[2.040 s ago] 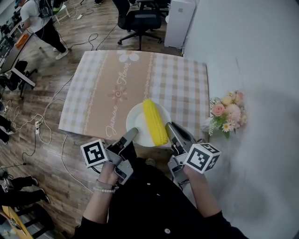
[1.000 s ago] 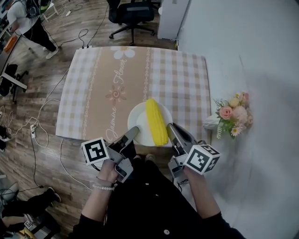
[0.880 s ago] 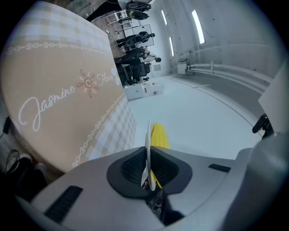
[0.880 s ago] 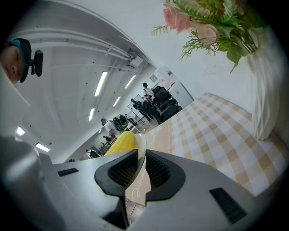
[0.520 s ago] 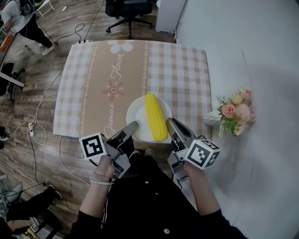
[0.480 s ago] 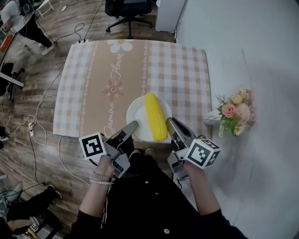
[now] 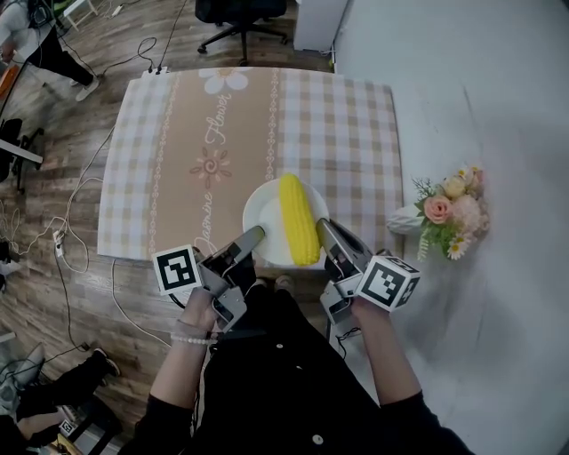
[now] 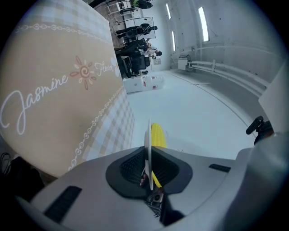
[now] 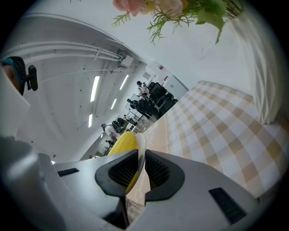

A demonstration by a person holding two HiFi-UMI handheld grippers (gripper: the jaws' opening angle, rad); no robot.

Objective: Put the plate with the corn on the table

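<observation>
A white plate carries a yellow corn cob and hangs over the near edge of the table, which has a checked beige cloth. My left gripper is shut on the plate's near-left rim, and my right gripper is shut on its near-right rim. In the left gripper view the plate stands edge-on between the pads with the corn behind it. The right gripper view has the plate rim pinched between the pads, the corn to its left.
A bunch of pink and white flowers in a white wrap lies right of the table on the white floor. An office chair stands beyond the far edge. Cables trail over the wooden floor at left. A person stands far left.
The table has drawn nearer under the plate as I move forward. Both grippers keep their hold on the plate's rim, and the corn lies as before.
</observation>
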